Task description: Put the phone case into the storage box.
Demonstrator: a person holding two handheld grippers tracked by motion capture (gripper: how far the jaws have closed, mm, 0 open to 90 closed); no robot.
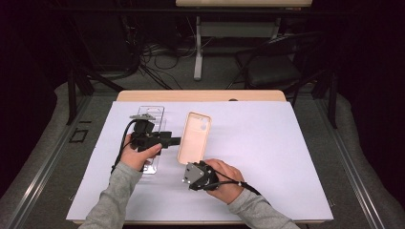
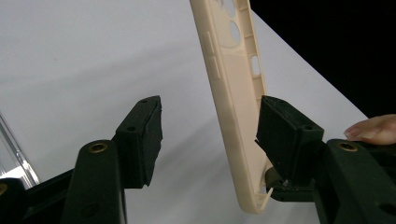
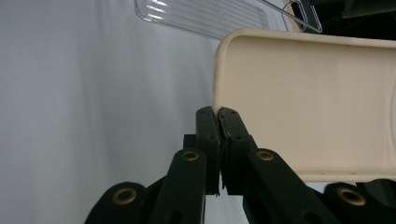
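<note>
A cream phone case [image 1: 195,137] lies hollow side up on the white sheet. My left gripper [image 1: 176,140] comes at its left long side, held sideways. In the left gripper view the case's side wall [image 2: 233,107] stands between the open jaws of the left gripper [image 2: 210,135]. The right pad [image 2: 285,135] sits against the wall and the left pad [image 2: 144,137] is well apart from it. My right gripper [image 1: 191,166] is at the case's near left corner. In the right gripper view the right gripper [image 3: 218,114] has its jaws shut together on the rim of the case [image 3: 317,102] at that corner.
A clear plastic tray [image 1: 152,114] lies left of the case, partly under my left hand, and its ribbed end [image 3: 205,16] is in the right gripper view. The white sheet [image 1: 267,157] covers most of the table. A chair [image 1: 277,67] and cables stand beyond the far edge.
</note>
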